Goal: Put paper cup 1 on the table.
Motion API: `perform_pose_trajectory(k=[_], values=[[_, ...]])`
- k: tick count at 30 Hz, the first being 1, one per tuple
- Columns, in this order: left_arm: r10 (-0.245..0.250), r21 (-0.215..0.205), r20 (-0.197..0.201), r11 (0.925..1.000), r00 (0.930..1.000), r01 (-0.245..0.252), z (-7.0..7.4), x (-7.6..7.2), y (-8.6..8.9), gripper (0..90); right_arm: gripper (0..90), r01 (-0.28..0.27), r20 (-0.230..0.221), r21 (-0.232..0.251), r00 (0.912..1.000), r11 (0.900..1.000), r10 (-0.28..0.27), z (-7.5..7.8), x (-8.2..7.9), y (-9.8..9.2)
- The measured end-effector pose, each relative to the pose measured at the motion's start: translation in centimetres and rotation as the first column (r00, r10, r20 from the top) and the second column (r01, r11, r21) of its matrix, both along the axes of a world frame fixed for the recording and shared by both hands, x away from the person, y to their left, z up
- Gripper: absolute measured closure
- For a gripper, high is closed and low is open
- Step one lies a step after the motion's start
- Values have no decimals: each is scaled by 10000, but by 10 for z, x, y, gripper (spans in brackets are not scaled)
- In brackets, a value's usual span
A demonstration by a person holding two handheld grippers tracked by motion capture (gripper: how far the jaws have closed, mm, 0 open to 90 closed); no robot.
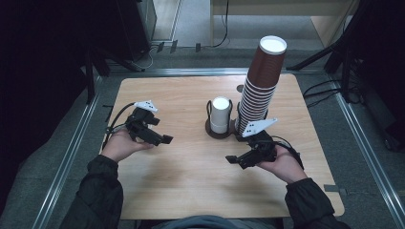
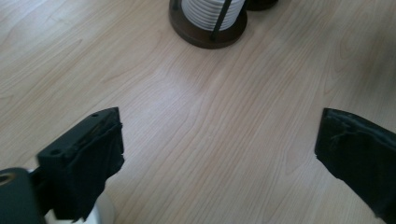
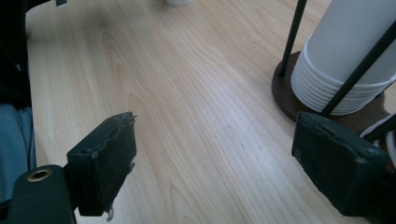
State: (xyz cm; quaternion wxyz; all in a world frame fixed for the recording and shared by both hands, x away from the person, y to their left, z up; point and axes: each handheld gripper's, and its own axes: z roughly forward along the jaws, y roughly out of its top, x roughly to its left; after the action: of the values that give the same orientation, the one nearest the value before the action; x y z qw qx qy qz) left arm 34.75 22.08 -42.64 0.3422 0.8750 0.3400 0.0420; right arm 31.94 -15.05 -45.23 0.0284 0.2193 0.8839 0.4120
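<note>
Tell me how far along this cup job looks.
Nothing looks done yet: the short stack of white paper cups sits in its dark round wire holder, beside the tall stack of brown paper cups. Nothing is in hand: left gripper and right gripper are open, holding nothing, over the wooden table. All handling remains.

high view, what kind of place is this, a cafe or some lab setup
Probably a lab or recording setup, not a cafe: a bare wooden table inside a metal frame, loose cables on the floor, and stacked paper cups as props.
</note>
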Motion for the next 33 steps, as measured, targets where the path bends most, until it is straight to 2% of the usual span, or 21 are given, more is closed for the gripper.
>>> perform_pose_trajectory(k=[3, 4, 5, 7, 9, 10, 13, 16, 18, 20, 24, 26, 29, 33], values=[[-167, -50, 82, 9998, 9998, 168, 0, -3, -7, 69, 143, 61, 5, -20, 10000, 10000, -61, 2, 0, -3], [-270, -82, 234, 9996, 9994, 272, -1, -4, -9, 93, 143, 63, -10, -9, 10000, 10000, -63, 3, 1, -3], [-347, -116, 352, 9993, 9988, 352, -1, -5, -10, 166, 143, -28, -24, 29, 10000, 10000, 28, 4, 1, -4], [-474, -178, 178, 9987, 9987, 478, -3, -5, -13, 171, 143, -146, 120, 192, 9998, 9997, 144, 6, 0, -5], [-602, -123, 203, 9981, 9980, 604, -6, -7, -17, 190, 143, -112, 174, 348, 9998, 9993, 106, 9, 0, -6], [-683, -130, 143, 9976, 9976, 685, -7, -8, -19, 236, 143, -77, 141, 387, 9999, 9992, 72, 10, 0, -7], [-830, -61, 129, 9965, 9965, 831, -9, -9, -24, 250, 143, 213, -14, 389, 9998, 9990, -213, 11, 2, -8], [-805, -330, 169, 9962, 9966, 810, -11, -10, -25, 320, 150, 217, -115, 451, 9997, 9987, -212, 13, 4, -12], [-778, -528, 62, 9955, 9969, 781, -13, -10, -25, 345, 163, 285, -134, 410, 9995, 9988, -280, 15, 5, -15], [-783, -548, 16, 9954, 9969, 783, -15, -11, -26, 370, 178, 375, -124, 445, 9992, 9983, -370, 17, 6, -18], [-836, -234, -12, 9962, 9965, 835, -20, -12, -29, 384, 198, 540, -128, 508, 9985, 9972, -534, 22, 9, -23], [-856, -209, -110, 9961, 9963, 854, -21, -12, -30, 389, 206, 601, -92, 553, 9982, 9967, -596, 26, 10, -24], [-867, -208, 5, 9960, 9962, 867, -22, -14, -33, 390, 211, 663, -105, 518, 9978, 9965, -658, 31, 10, -26], [-915, -448, -92, 9948, 9958, 911, -23, -15, -35, 385, 218, 644, -17, 357, 9979, 9973, -643, 40, 11, -29]])
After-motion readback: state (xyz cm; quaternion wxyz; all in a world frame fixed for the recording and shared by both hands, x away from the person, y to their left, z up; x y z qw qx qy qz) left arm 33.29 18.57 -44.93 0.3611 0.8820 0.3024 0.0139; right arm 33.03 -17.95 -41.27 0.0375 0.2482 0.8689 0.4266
